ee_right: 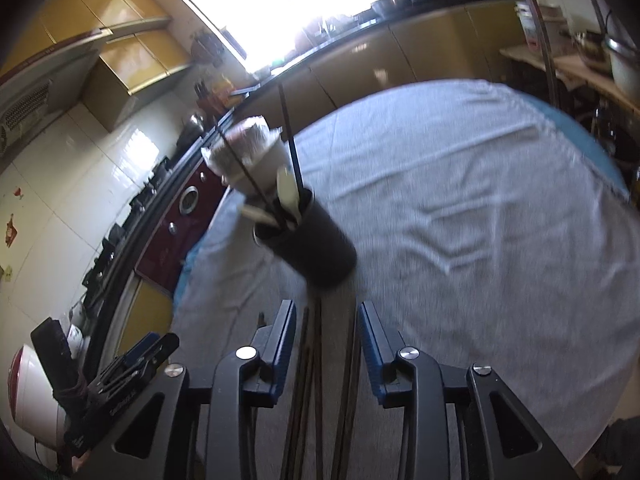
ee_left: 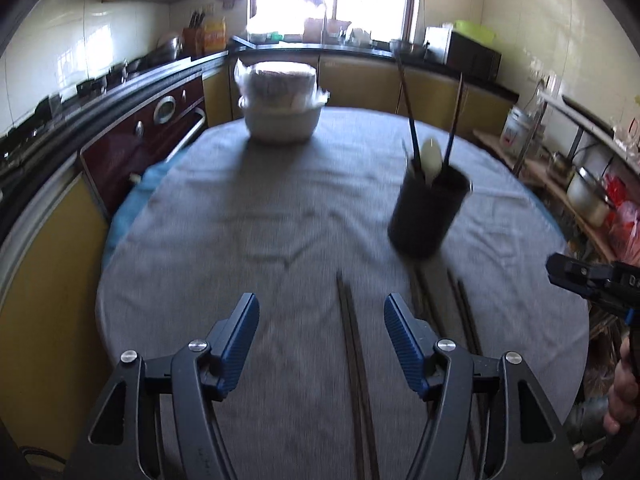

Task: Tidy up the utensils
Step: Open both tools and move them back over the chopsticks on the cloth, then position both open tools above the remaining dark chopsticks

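On the grey cloth of the round table (ee_left: 208, 216), seen from the left wrist: a dark round holder (ee_left: 430, 216) off to the right, with two tall chopsticks (ee_left: 410, 120) and a white spoon (ee_left: 431, 160) standing in it. Loose dark chopsticks (ee_left: 352, 340) flat on the cloth, long way pointing off toward the far side of the table. Left gripper (ee_left: 320, 340) low over them, jaws wide apart, nothing pinched. One pair running up between the blue pads (ee_left: 402, 344), closer to the right-side one. More sticks (ee_left: 460, 304) just past that pad, near the foot of the holder. Right gripper (ee_left: 576, 276) poking in at the right edge. A white bowl wrapped in plastic (ee_left: 280, 108) at the far side.

From the right wrist: same holder (ee_right: 316, 244) straight ahead and near, leaning in the picture. Right gripper (ee_right: 326, 344) with jaws part way apart, holding nothing. Several loose sticks (ee_right: 316, 360) lying between and under its pads (ee_right: 286, 340), long way pointing at the holder. Left gripper (ee_right: 136, 360) low at the left edge.

Best guess for the next move: close on sticks lying along the jaws, then lift toward the holder. Right gripper looks nearer to the bunch and to the holder.
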A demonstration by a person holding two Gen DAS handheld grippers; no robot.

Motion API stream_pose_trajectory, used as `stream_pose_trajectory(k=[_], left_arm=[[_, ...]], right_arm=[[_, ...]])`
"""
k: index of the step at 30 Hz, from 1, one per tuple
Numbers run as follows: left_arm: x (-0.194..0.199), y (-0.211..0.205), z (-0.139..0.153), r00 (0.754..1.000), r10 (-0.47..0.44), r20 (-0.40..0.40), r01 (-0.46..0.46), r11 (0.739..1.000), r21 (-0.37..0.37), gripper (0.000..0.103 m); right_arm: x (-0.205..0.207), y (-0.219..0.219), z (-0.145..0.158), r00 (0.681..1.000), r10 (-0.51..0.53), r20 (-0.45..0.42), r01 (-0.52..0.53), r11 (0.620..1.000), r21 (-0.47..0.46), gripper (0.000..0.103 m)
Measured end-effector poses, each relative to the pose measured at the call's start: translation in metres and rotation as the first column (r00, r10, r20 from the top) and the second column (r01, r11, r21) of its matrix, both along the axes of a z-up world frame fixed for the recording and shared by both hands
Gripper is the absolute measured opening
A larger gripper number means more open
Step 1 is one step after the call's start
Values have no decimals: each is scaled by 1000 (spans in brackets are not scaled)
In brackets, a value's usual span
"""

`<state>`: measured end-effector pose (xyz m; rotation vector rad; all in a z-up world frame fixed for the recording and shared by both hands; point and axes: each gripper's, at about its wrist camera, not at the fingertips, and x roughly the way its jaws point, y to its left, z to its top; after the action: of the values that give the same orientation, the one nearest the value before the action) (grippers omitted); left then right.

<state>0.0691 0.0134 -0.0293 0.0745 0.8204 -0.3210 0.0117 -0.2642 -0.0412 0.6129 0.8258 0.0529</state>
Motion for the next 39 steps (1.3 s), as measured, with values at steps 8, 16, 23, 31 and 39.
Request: stream_pose_trajectory(k=[8,16,23,31,39], left_arm=[[-31,14,-32,996,24,-86,-22,1000,17,66],[-41,19,-43,994,60,-95,-59,998,5,66],[-37,16,-54,990,60,-131,-59,998,14,66],[-35,15,-57,989,56,-138,-54,998,18,66],[-31,17,-63,985,63,-162,-61,998,17,66]], right_arm=[[-14,26,-35,995,62,-76,-63,998,-4,34],[-30,39,-59,989,93,-116,-93,996,4,34],[-32,40,-66,986,96,-135,-96,995,10,35],[-29,40,-67,986,97,-137,-97,995,7,35],[-26,41,-71,984,96,-147,-96,995,9,35]])
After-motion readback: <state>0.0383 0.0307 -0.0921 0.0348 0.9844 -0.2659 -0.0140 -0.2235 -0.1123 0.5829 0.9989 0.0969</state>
